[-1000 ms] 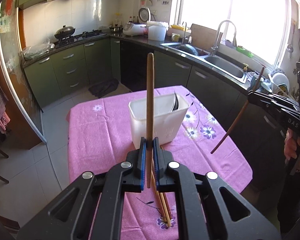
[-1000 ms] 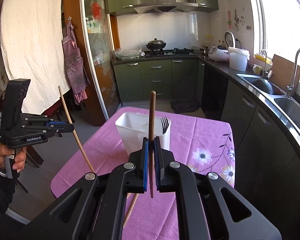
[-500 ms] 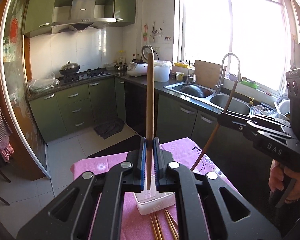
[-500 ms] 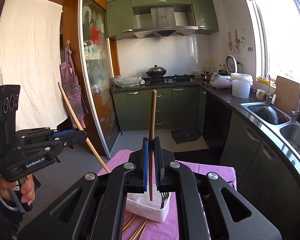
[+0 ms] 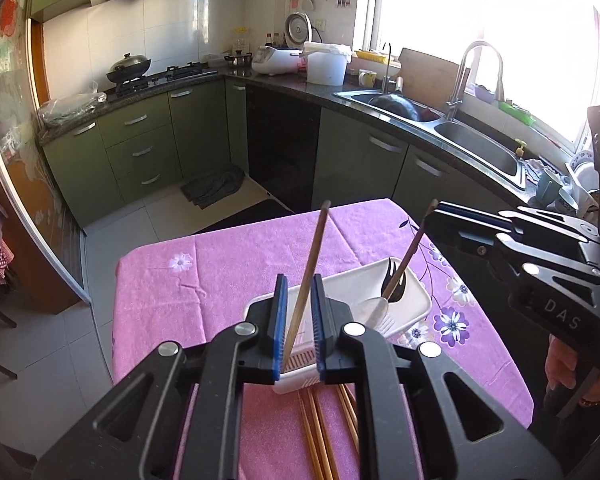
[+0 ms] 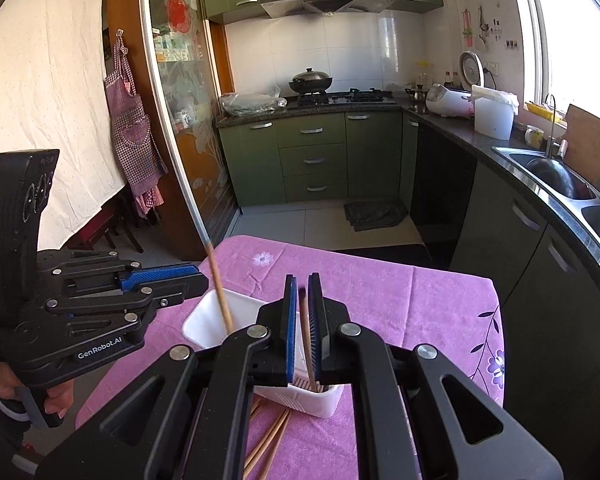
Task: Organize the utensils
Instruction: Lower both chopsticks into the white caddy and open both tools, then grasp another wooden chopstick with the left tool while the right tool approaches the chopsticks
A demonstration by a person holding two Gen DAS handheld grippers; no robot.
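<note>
Nearest the cameras, loose chopsticks (image 5: 320, 432) are seen lying flat on the pink tablecloth (image 5: 180, 300), just in front of the white holder (image 5: 414, 304), their long axes running toward it.

Left gripper (image 5: 298, 312): pads are parted, with a gap visible on either side of a brown chopstick (image 5: 306, 280) standing between them. No clamping is seen; the stick appears released, its lower end down in the near compartment of the holder, its top leaning up and to the right. From the right wrist view the same stick (image 6: 220, 288) is seen slanting out of the holder's left end, beside the left gripper's blue pad.

Right gripper (image 6: 302, 320): pads are likewise apart. A darker chopstick (image 6: 308, 340) stands between them, close to the right pad; contact cannot be told. Its foot is inside the holder (image 6: 204, 320), its long axis near upright, tipped slightly back. From the left wrist view this stick (image 5: 408, 260) is seen rising from the far compartment, beside a black fork (image 5: 392, 280).

Judgement: both sticks are already delivered; the holder lies directly below both grippers. The next pick turns on the flat chopsticks, which lie just short of the holder, nearer the cameras than the holder, roughly equally reachable by either hand.

Beyond: green cabinets (image 6: 312, 160), sink (image 5: 476, 152).
</note>
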